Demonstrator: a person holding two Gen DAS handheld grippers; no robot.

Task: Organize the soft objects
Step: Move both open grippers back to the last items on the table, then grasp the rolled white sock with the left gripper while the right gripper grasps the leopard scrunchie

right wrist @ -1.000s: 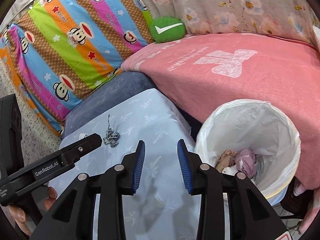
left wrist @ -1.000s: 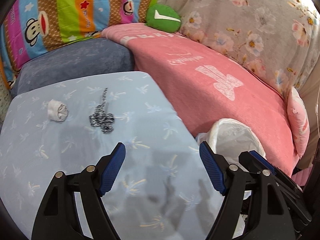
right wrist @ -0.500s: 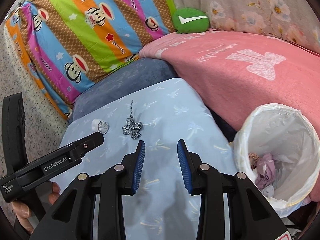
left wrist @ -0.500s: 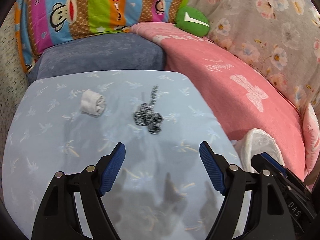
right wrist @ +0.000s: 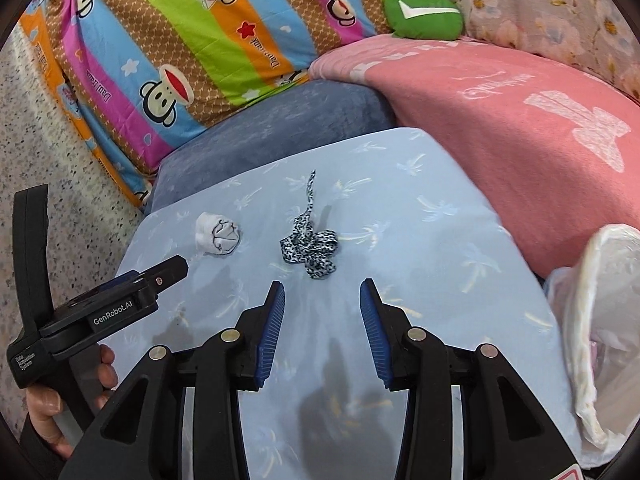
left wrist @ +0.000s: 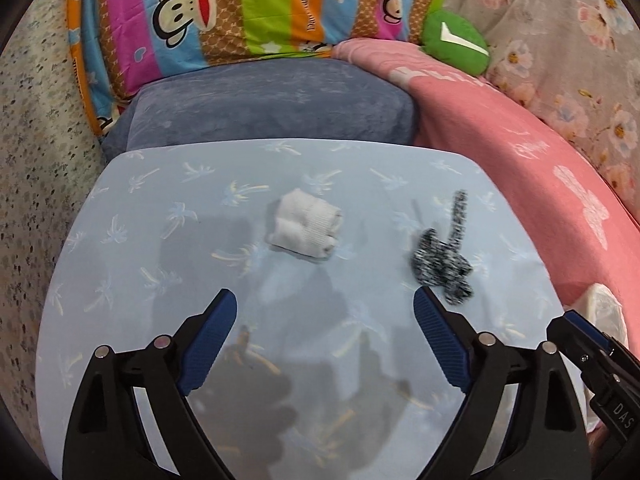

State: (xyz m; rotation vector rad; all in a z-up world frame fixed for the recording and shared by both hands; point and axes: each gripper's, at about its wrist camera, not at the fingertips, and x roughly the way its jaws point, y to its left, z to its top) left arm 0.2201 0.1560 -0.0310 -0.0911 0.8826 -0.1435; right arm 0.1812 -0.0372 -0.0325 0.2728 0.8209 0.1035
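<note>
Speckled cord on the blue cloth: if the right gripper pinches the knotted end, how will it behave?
Probably floppy: the cord lies in loose loops with a thin tail trailing off, so the tail would likely dangle. It looks light and fabric-like, so unlikely to slip from the ribbed pads. It should not roll, though a push may just bunch it on the cloth.

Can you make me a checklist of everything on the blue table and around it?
Surface: light blue palm-print table cover, flat.
Job's things: rolled white sock and black-and-white speckled fabric tie, apart; white-lined bin at the table's right.
Clutter: nothing seen.
Grippers: left gripper opening wide, empty; right gripper opening, empty.
Cables: nothing seen.
Surroundings: blue-grey cushion, monkey-print striped pillow, pink blanket, green cushion.
</note>
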